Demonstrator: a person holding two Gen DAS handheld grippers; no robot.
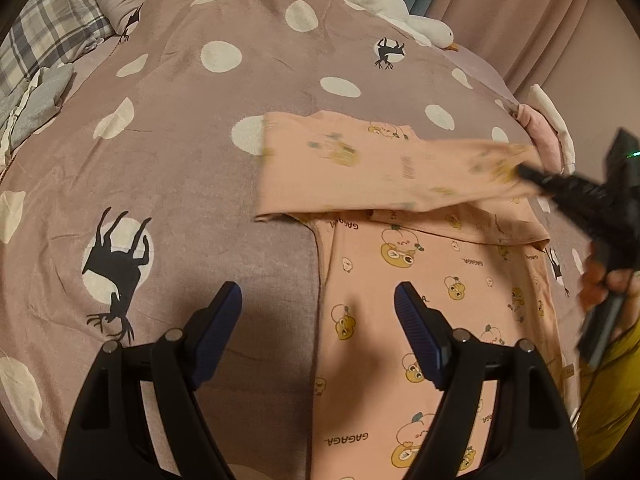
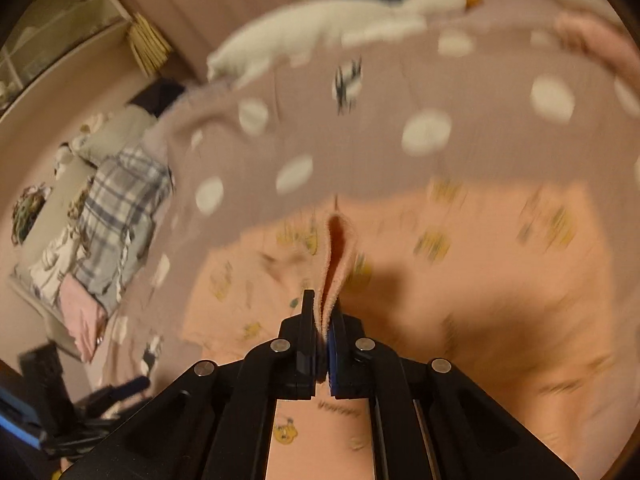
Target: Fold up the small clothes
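A small peach garment [image 1: 420, 272] printed with yellow cartoon figures lies flat on the spotted mauve bedspread [image 1: 180, 140]. One long part of it [image 1: 360, 172] is lifted and stretched across above the rest. My right gripper [image 1: 520, 170] grips that part's end at the right. In the right wrist view the right gripper [image 2: 322, 300] is shut on a pinched fold of the peach fabric [image 2: 336, 248], and the picture is blurred. My left gripper [image 1: 318, 288] hovers open above the garment's left edge, with nothing between its fingers.
A white goose plush [image 1: 400, 8] lies at the far side of the bed by the curtain [image 1: 540, 20]. A plaid cloth [image 1: 44, 40] and grey clothes [image 1: 36, 108] sit at the left. A pink cloth [image 1: 540, 132] lies at the right edge. A person's hand [image 1: 612, 280] holds the right gripper.
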